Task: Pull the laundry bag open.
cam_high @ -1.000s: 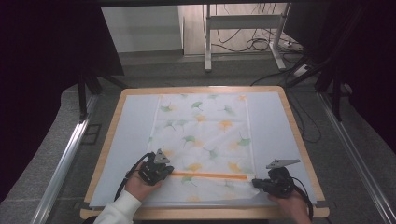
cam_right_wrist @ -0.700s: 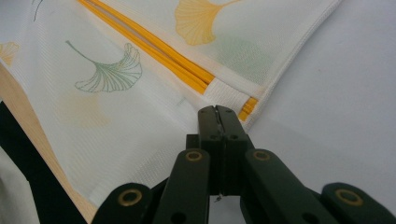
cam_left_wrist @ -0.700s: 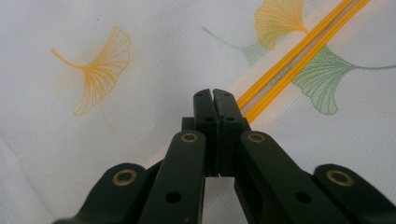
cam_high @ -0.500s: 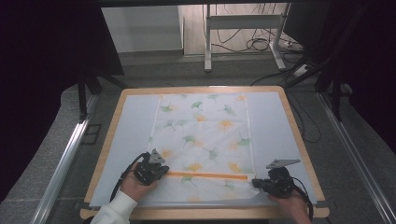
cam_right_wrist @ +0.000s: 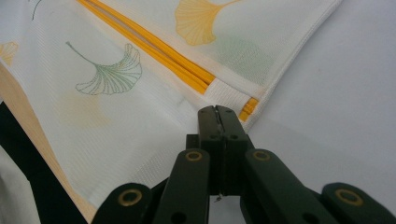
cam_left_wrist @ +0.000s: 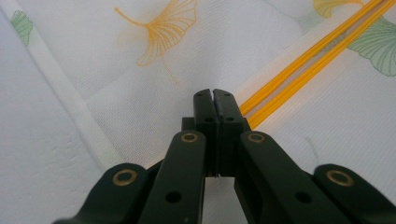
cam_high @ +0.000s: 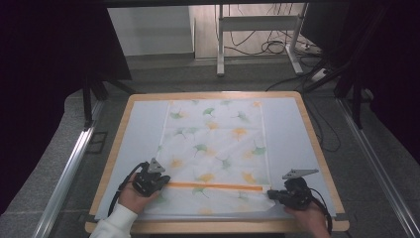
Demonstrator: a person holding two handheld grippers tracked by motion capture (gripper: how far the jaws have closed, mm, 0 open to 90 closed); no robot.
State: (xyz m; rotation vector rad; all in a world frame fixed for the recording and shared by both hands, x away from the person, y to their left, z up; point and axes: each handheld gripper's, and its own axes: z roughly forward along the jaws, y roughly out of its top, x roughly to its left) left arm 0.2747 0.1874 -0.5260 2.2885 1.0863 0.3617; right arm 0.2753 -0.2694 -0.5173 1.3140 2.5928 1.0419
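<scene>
cloth (cam_high: 215,144): 1 | orange stripes (cam_high: 215,186): 2 | left gripper (cam_high: 159,181), right gripper (cam_high: 271,194): jaws closed, empty

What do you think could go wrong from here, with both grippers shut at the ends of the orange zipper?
The left gripper is shut over the mesh bag near the orange zipper; whether it holds fabric is unclear, so it may slip. The right gripper is at the bag's corner, and a pull could drag or wrinkle the bag.

Both forearms enter from the table's (cam_high: 317,148) near edge. The left gripper (cam_high: 157,182) sits low near its near-left part, fingers (cam_left_wrist: 205,109) pressed together. The right gripper (cam_high: 275,194) rests near the near-right part, fingers (cam_right_wrist: 208,122) likewise closed tight, hand behind it.
</scene>
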